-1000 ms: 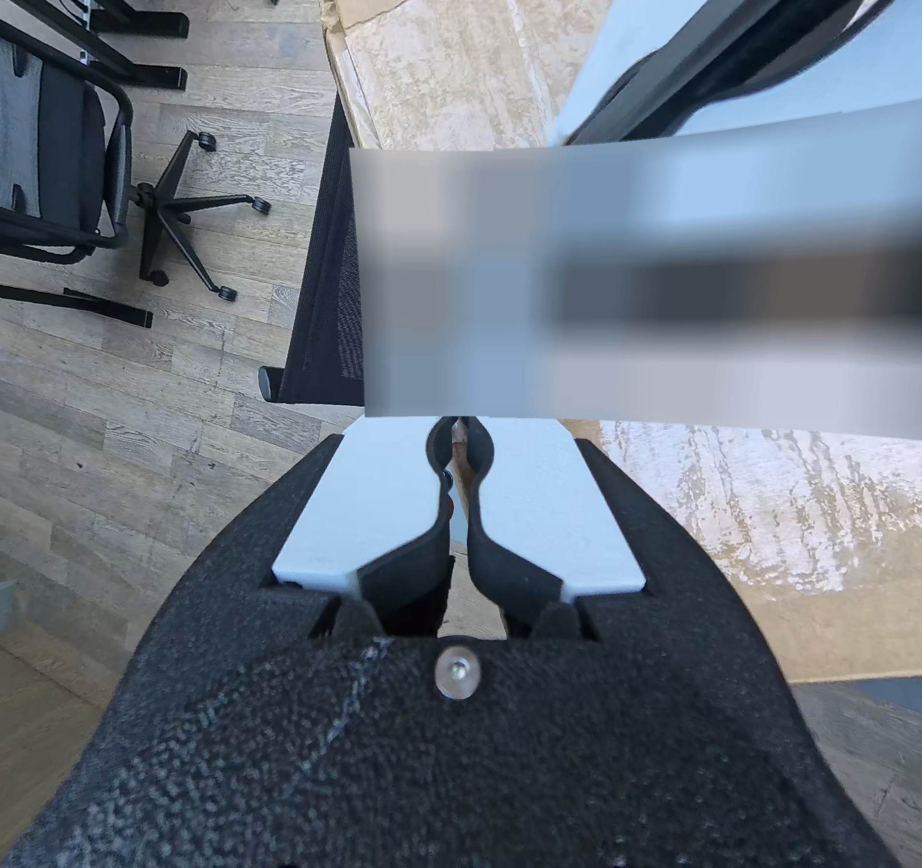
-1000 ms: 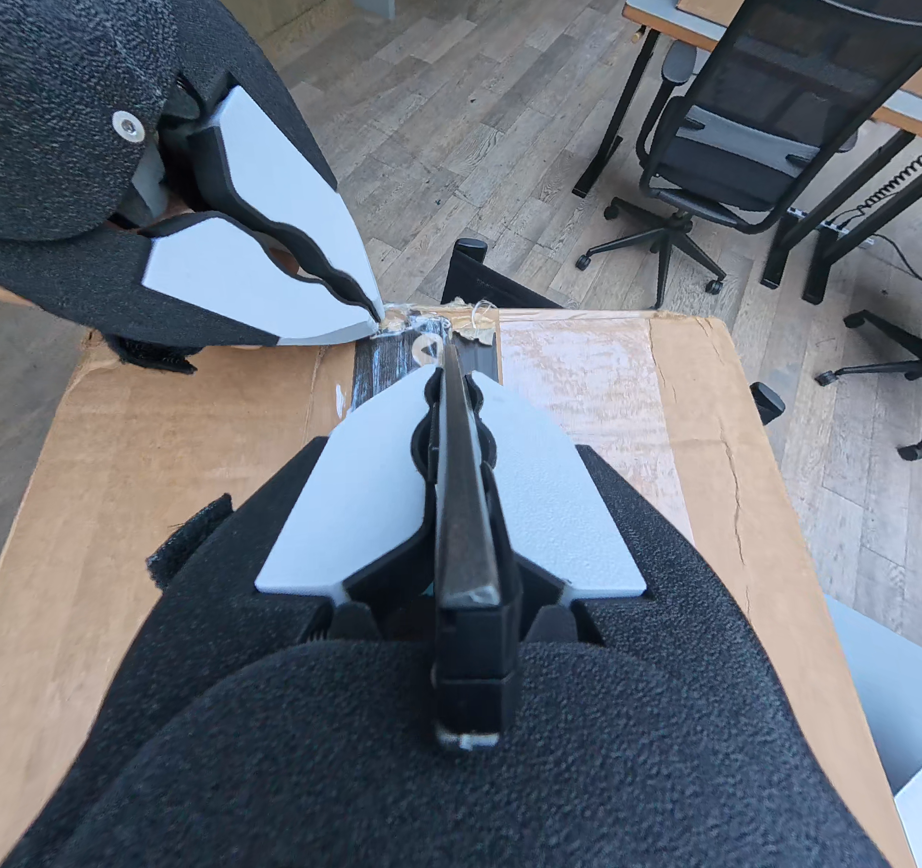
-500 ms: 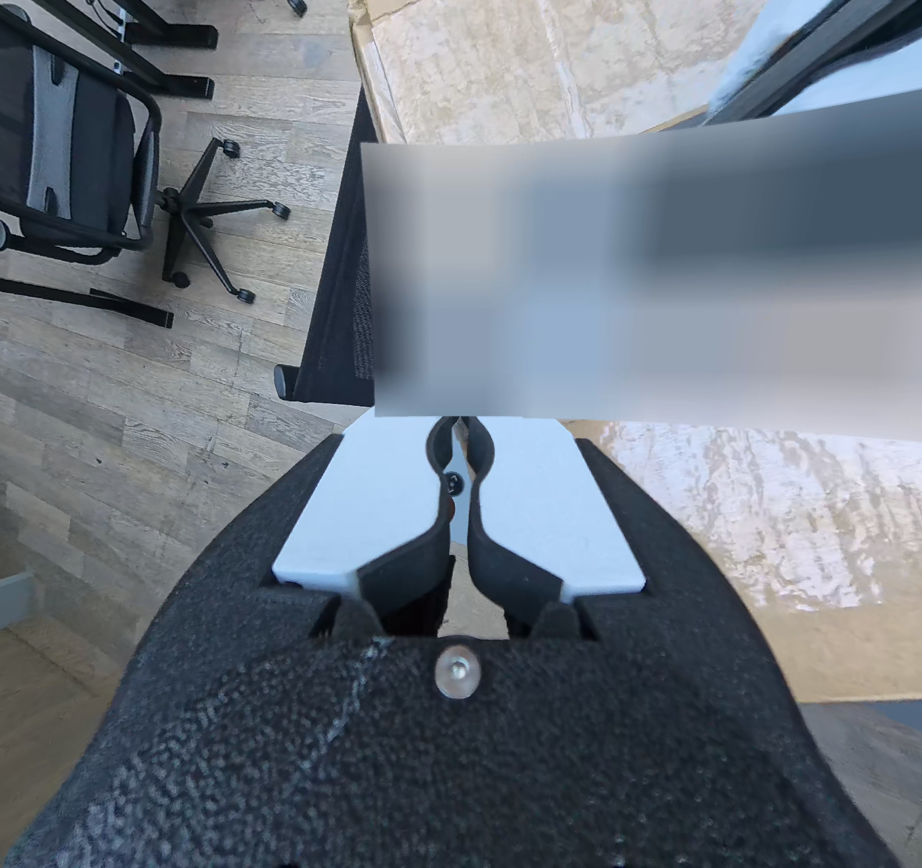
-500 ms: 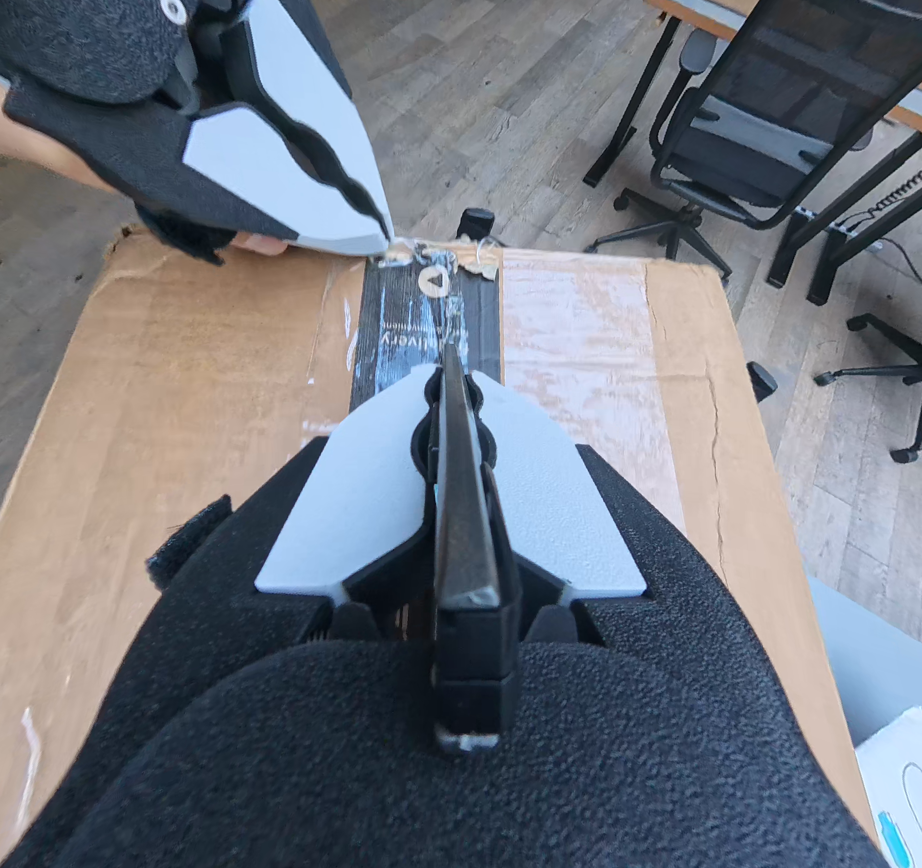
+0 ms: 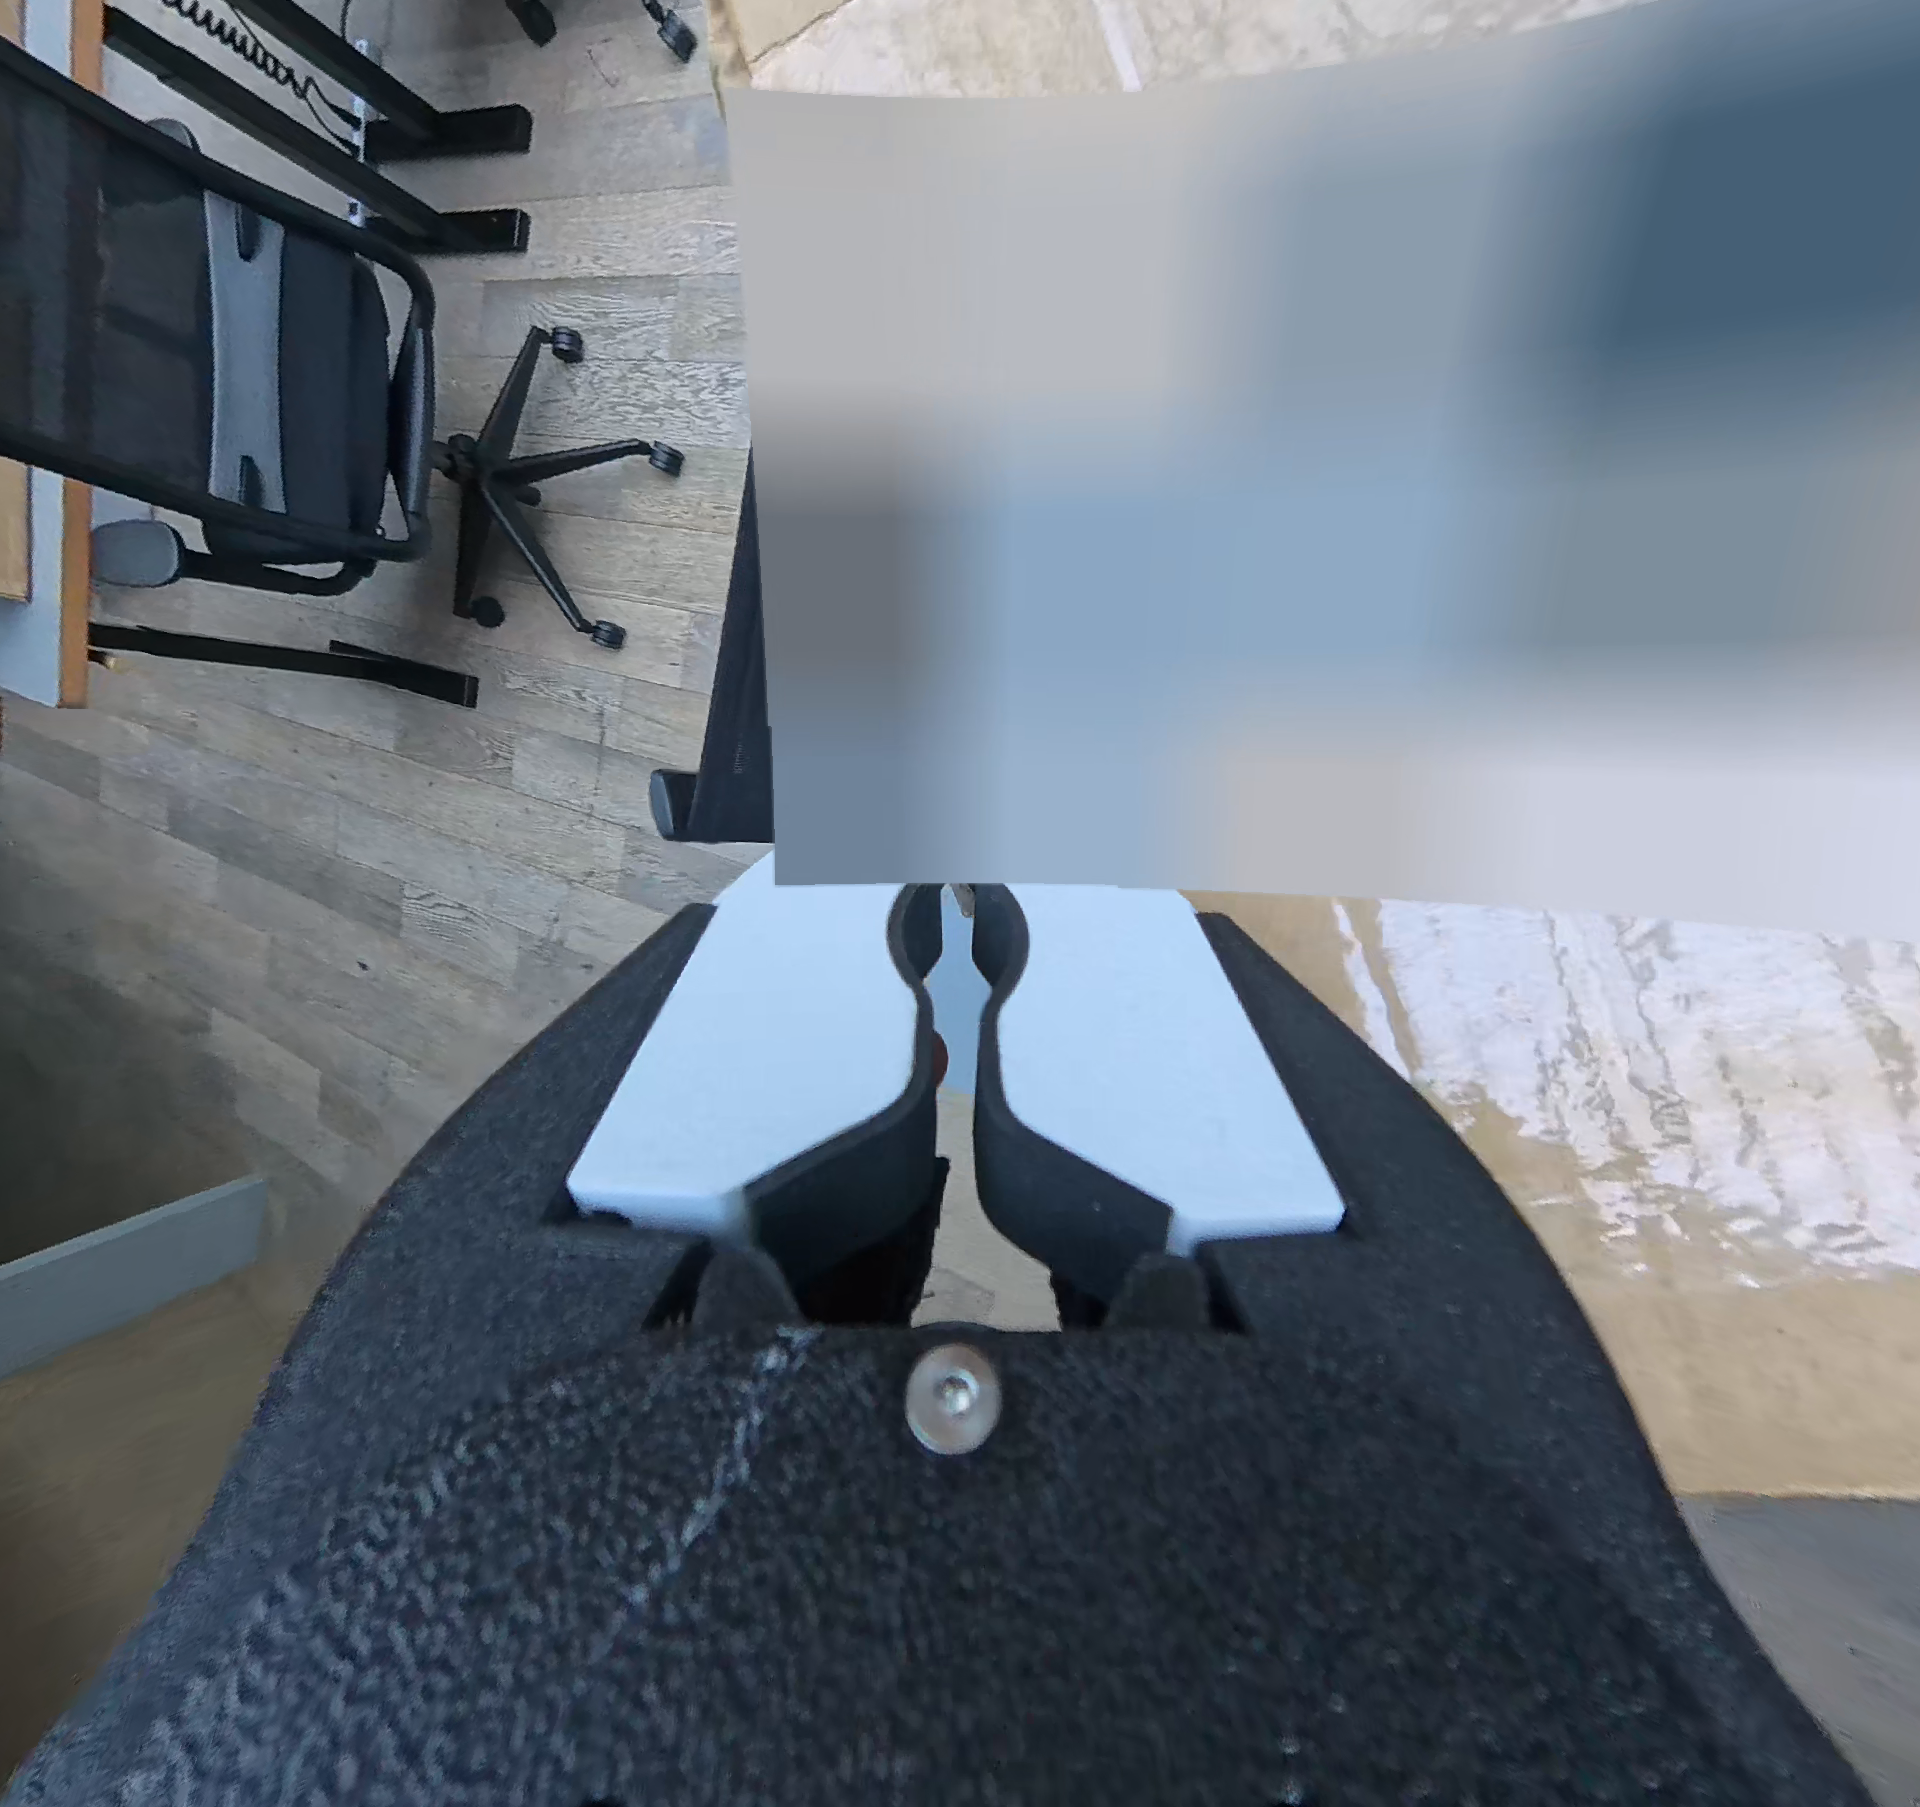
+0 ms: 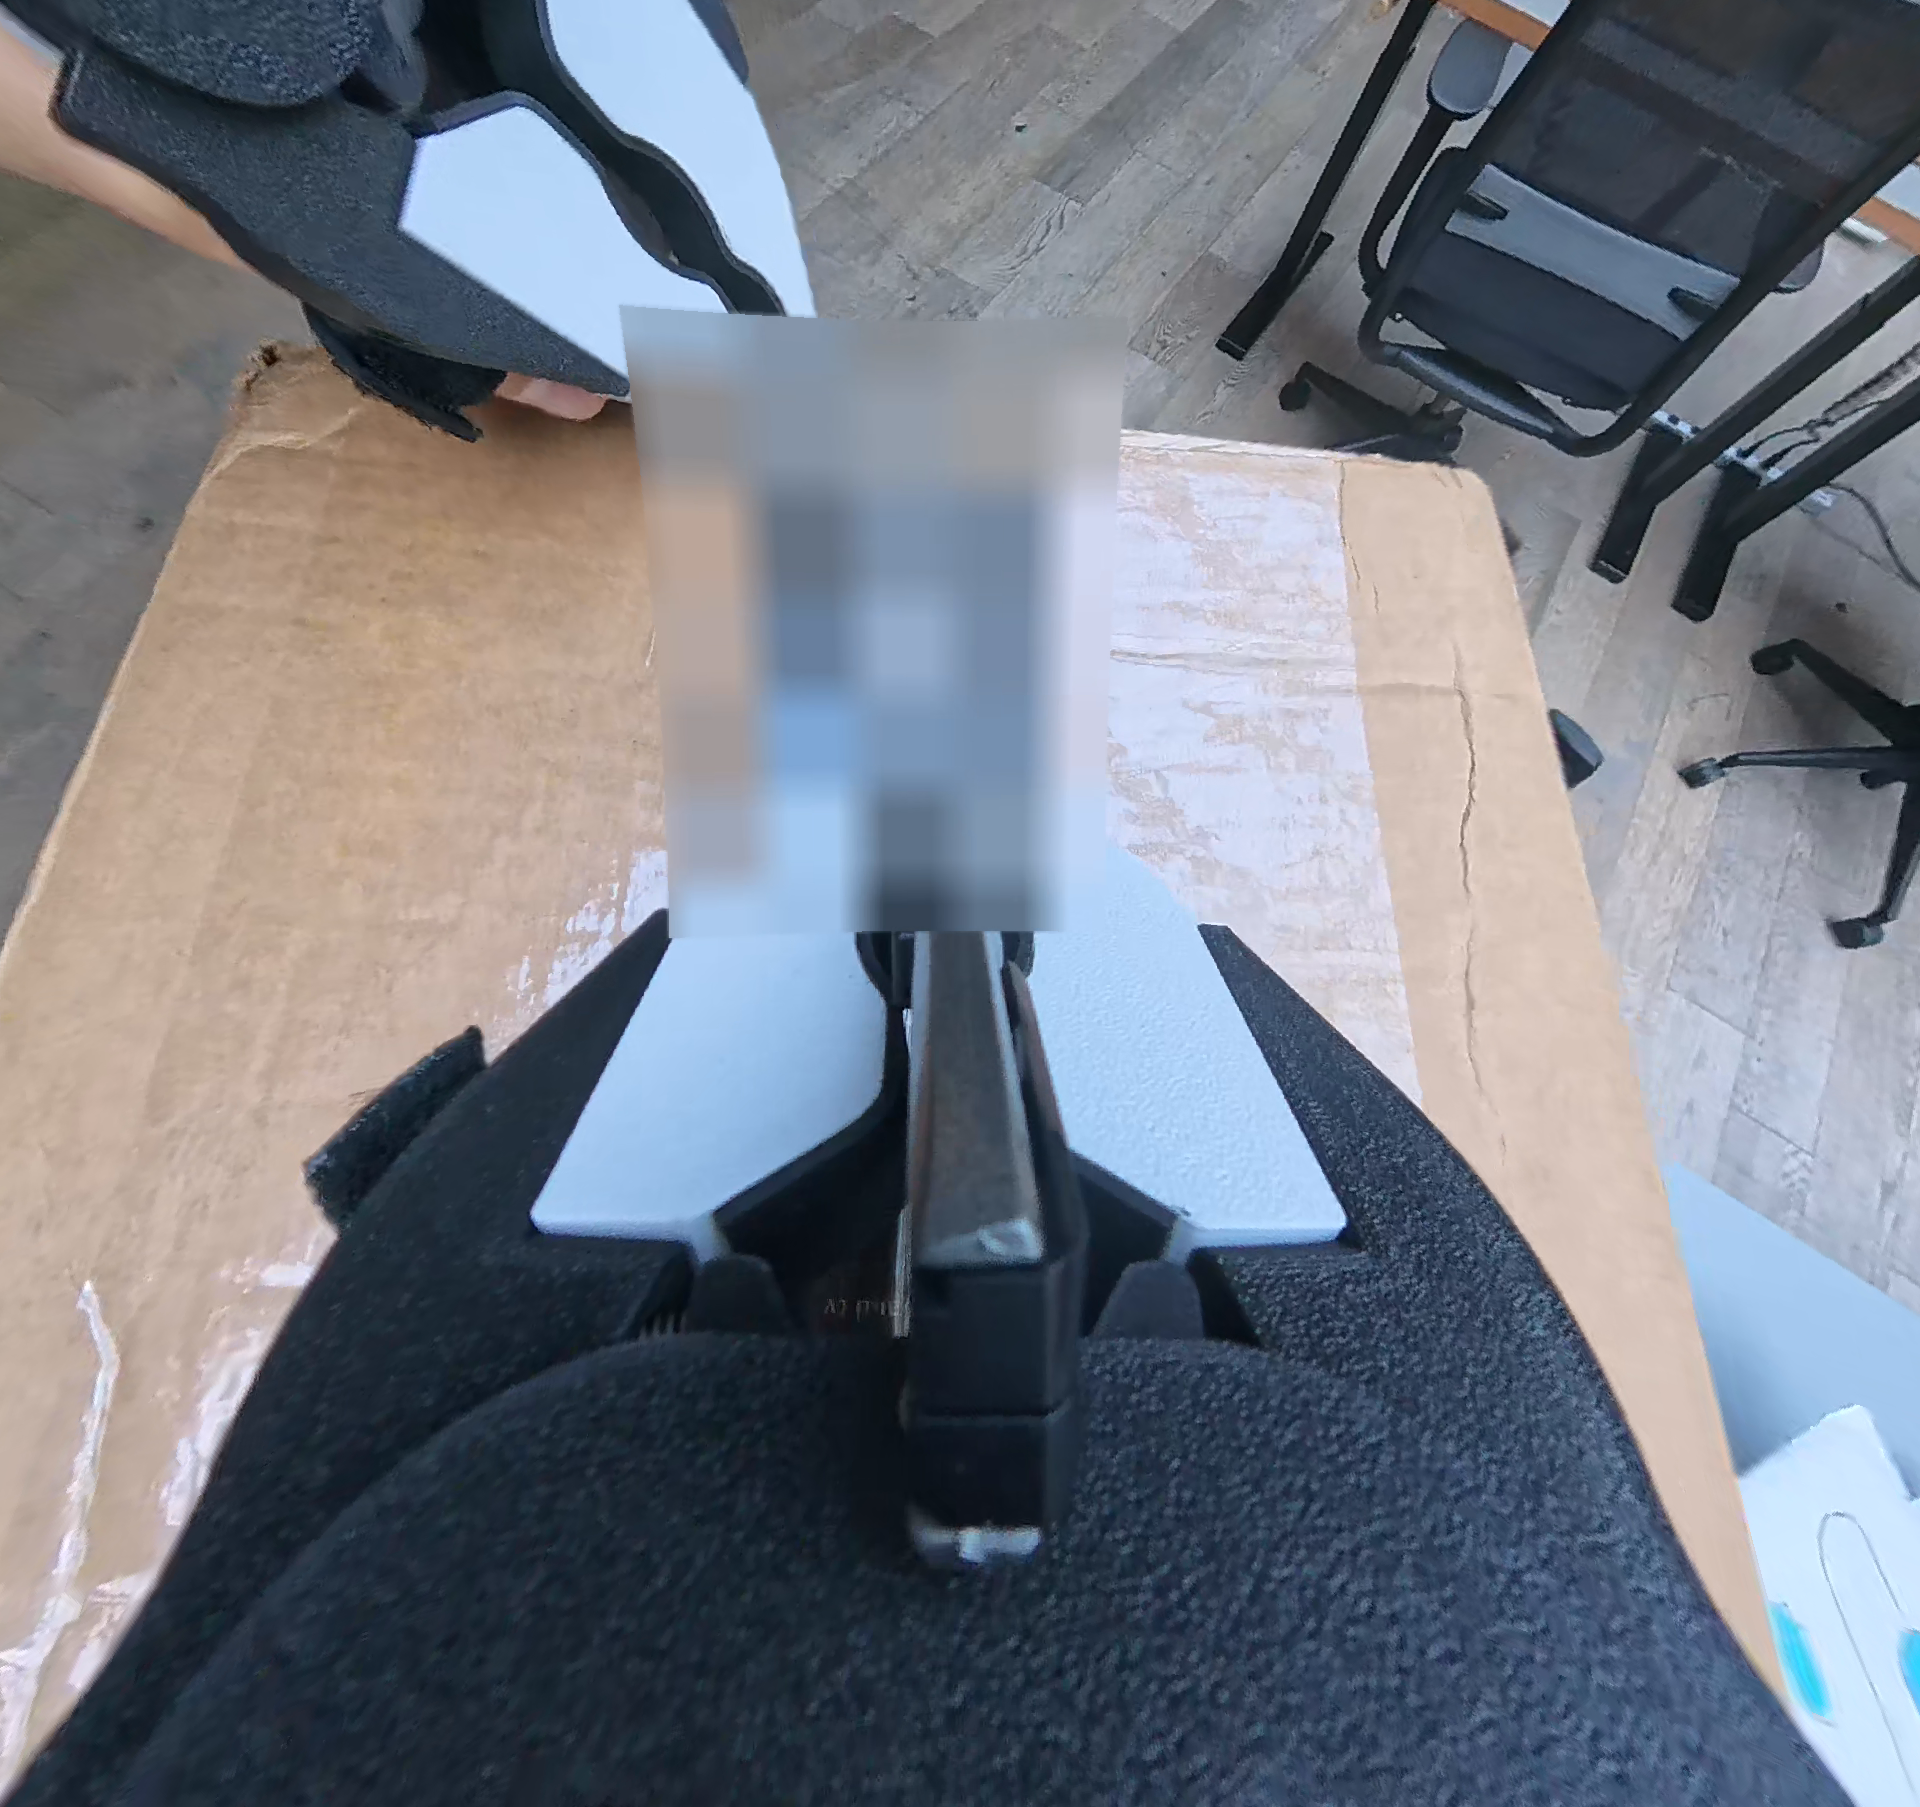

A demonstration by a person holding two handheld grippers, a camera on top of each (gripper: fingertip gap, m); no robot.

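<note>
Black flat-bar tool is clamped in right gripper, drawn back over taped brown cardboard box; left gripper is lifted, near-closed, hold undeterminable.

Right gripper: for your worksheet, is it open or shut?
Shut. In the right wrist view, the right gripper has its pale fingers closed against a dark flat tool lying lengthwise between them; its front end is hidden.
</note>
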